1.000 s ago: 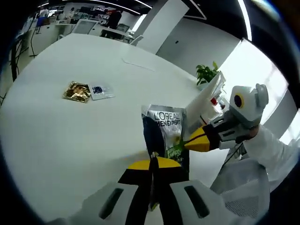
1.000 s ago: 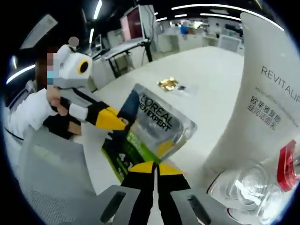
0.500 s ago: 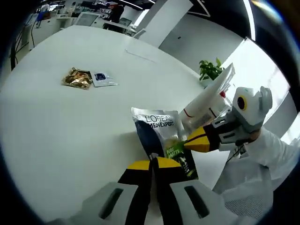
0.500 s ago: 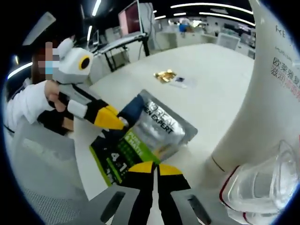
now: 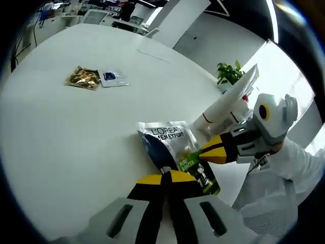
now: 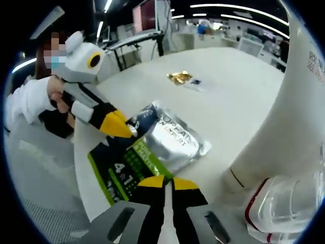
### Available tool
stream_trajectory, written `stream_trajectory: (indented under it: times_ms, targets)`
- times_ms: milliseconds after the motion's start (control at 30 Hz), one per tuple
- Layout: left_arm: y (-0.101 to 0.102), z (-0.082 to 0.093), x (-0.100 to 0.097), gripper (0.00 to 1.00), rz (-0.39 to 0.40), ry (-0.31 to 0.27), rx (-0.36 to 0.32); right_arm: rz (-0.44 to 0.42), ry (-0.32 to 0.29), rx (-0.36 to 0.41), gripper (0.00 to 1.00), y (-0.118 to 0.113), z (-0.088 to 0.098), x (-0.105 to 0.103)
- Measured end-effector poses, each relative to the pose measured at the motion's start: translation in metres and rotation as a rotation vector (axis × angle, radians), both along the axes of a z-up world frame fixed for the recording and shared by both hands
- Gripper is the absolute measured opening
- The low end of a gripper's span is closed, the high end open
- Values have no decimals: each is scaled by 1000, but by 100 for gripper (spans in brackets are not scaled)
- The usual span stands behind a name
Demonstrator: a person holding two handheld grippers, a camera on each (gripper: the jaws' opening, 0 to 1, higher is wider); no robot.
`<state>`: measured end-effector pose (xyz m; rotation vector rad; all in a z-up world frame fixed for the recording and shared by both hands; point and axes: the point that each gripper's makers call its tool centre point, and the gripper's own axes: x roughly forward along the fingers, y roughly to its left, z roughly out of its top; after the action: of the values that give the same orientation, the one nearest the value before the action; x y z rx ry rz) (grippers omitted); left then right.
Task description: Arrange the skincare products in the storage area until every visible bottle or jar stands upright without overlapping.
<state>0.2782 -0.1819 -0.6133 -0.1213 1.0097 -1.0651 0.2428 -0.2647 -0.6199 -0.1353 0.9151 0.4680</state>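
Both grippers, left gripper (image 5: 165, 179) and right gripper (image 6: 163, 182), pinch the pouch (image 5: 175, 150); release it gently, tube (image 5: 226, 104) at 1 o'clock.

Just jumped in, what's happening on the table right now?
A person holds a L'Oreal Men Expert pouch with both grippers: the left gripper pinches its bottom edge and the right gripper its side. The pouch lies low, near flat on the white table. A white Revitalift tube stands right beside it. A gold sachet and a clear sachet lie farther off.
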Motion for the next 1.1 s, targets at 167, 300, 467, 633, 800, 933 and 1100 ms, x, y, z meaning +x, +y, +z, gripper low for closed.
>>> stream_trajectory:
  times_ms: [167,300,467,633,800,933,1100]
  targets:
    - [-2,-1,1,0,4,8,-5,2,-14,-13,0,-1,3,-2]
    - [-2,-1,1,0,9,10,-5,6,-31,-18,0,-1,9,-1]
    - [-5,0,2,0,8,7,-5,31,-61,-13,3,6,20,-3]
    - [-7,0,1,0,2,-1,-3,84,-85,8,6,21,31,-17]
    - [-10,-1,3,0,-7,-4,1,123,-71,15,7,34,25,-35]
    - [-13,0,0,0,-22,-17,4,128,-63,-8,9,33,14,-44]
    - [-19,0,0,0,-40,-31,11,149,-53,-30,11,34,7,-58]
